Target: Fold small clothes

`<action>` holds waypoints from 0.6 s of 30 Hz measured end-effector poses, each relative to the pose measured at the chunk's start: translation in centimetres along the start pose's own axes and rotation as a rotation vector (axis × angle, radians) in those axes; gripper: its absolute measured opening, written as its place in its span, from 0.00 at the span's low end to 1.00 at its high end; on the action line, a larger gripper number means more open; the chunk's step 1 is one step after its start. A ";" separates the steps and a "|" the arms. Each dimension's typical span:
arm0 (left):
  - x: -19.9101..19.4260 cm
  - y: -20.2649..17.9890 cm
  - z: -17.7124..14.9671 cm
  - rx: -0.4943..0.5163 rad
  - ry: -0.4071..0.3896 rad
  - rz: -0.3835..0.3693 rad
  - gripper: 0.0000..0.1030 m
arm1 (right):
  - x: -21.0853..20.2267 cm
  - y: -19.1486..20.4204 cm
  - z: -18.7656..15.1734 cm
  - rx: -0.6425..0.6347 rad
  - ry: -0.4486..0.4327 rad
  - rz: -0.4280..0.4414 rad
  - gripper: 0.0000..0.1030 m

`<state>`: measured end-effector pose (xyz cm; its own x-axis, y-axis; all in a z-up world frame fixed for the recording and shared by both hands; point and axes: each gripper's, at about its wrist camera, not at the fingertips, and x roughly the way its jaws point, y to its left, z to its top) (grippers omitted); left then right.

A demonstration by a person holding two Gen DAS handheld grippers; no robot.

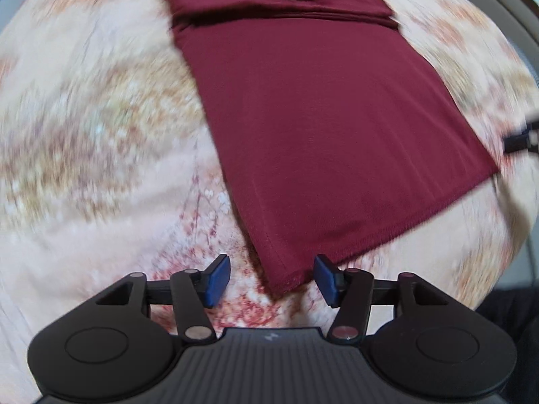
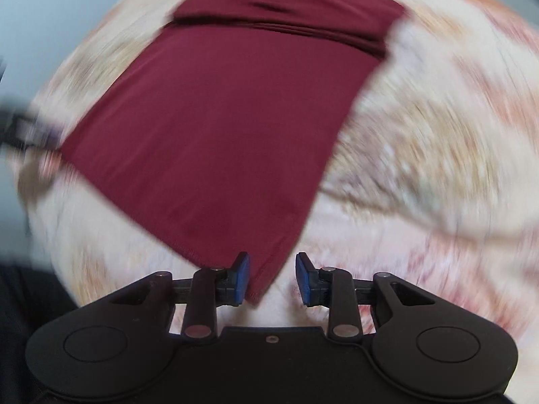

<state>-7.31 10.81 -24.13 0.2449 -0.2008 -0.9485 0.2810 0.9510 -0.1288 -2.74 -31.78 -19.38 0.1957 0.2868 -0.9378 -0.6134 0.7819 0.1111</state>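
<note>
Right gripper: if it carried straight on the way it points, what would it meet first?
Probably the near corner of the maroon garment, which lies between the open right gripper's blue pads without being pinched. Just beside that corner is the floral cloth; motion blur leaves depth uncertain.

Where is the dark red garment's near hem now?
The dark red garment lies flat on the floral cloth, its hem corners between each open gripper's blue pads.
</note>
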 end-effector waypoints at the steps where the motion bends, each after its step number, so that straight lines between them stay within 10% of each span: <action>1: -0.1 -0.4 0.0 0.057 0.003 0.013 0.60 | 0.0 0.7 0.0 -0.078 0.003 -0.011 0.32; 9: 0.1 0.0 0.0 0.244 0.062 0.022 0.60 | 1.8 3.3 -1.9 -0.612 0.046 -0.094 0.32; 14: 0.7 4.1 0.6 -0.171 0.086 -0.188 0.60 | 2.4 -3.1 0.3 0.105 0.105 0.110 0.49; 18: 1.9 4.9 1.0 -0.315 0.080 -0.239 0.60 | 2.7 -6.5 -0.8 0.541 0.023 0.207 0.49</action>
<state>-4.51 14.87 -26.24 0.1310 -0.4180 -0.8990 0.0200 0.9077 -0.4191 1.18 -36.51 -22.85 0.0932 0.4564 -0.8849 -0.1577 0.8843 0.4394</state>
